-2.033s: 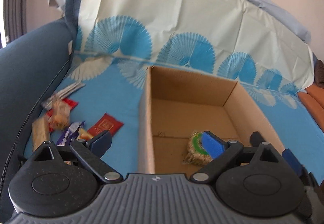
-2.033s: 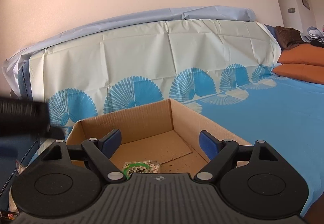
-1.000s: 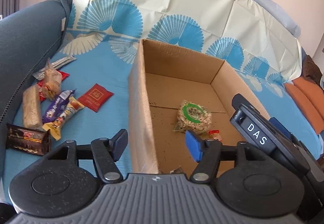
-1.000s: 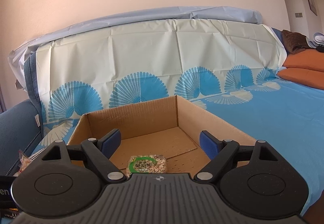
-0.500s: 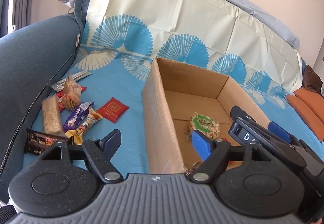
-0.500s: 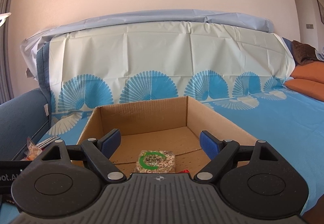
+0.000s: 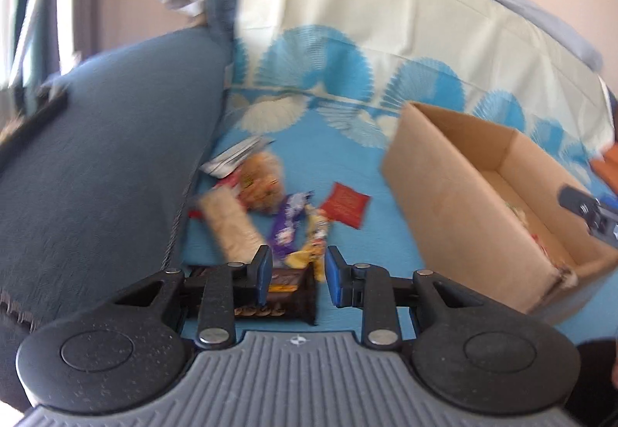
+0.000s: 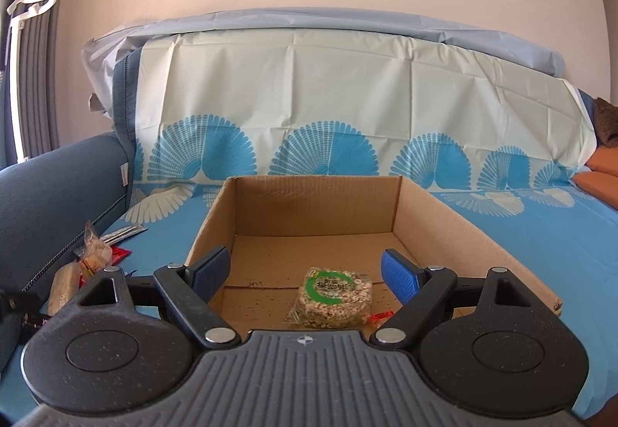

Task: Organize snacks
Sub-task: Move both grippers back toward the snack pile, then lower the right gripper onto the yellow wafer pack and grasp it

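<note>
Down over the snack pile, the left gripper (image 7: 295,274) points steeply at the blue sheet (image 7: 359,241); its jaws have just been closing and now stand narrow, pads apart, nothing pressed between them. A dark wrapper (image 7: 287,293) lies flat under the gap, its print too blurred to read. Toward 12 o'clock sit a yellow packet (image 7: 314,234), a purple packet (image 7: 287,224), a pale bar (image 7: 231,230) at 11 and a red sachet (image 7: 345,205) at 1, all blurred. At 2 o'clock stands the cardboard box (image 7: 436,195). The right gripper (image 8: 305,272) hangs over the box's near edge, tilted gently down, jaws wide and empty. Between them on the box floor lies a puffed-grain cake (image 8: 330,295) with a green ring label, its small writing illegible, and a small red wrapper (image 8: 380,316) at 3 o'clock.
</note>
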Demonstrator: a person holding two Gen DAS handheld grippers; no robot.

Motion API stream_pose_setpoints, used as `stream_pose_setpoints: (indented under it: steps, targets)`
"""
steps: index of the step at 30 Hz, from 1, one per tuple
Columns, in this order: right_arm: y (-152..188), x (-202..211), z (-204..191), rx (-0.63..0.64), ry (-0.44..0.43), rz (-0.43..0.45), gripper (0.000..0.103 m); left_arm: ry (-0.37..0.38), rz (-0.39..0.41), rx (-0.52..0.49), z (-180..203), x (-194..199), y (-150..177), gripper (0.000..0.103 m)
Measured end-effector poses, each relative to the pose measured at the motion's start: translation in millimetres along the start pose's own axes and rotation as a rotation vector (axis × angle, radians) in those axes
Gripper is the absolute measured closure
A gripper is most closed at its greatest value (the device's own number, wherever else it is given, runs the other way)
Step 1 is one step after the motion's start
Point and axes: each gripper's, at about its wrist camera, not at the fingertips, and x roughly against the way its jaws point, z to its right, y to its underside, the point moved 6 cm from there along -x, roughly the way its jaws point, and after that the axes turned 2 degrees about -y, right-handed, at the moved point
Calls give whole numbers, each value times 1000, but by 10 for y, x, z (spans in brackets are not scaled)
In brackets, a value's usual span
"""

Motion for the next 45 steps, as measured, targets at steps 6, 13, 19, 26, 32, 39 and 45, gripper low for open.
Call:
stream_pose_setpoints:
  steps: [6, 13, 19, 26, 32, 39, 45]
  targets:
    - [16, 7, -157, 70, -35, 9, 18, -28, 1, 142, -211, 9, -52, 65]
    - [11, 63, -388, 136, -151, 41, 48, -30, -124, 142, -198, -217, 14, 57]
    - [80, 112, -683, 216, -264, 43, 62, -21, -160, 184, -274, -295, 47, 49]
    - [201, 161, -1046, 310, -373, 31, 66, -16, -112, 224, -344, -249, 19, 48]
    - [271, 180, -1233, 327, -427, 4, 66, 21, -34, 241, -363, -129, -23, 48]
    - [326, 62, -1357, 250, -470, -70, 65, 74, 18, 282, -382, -29, -54, 47]
    - [429, -159, -1496, 168, -484, -128, 60, 69, 12, 270, -362, -59, -69, 43]
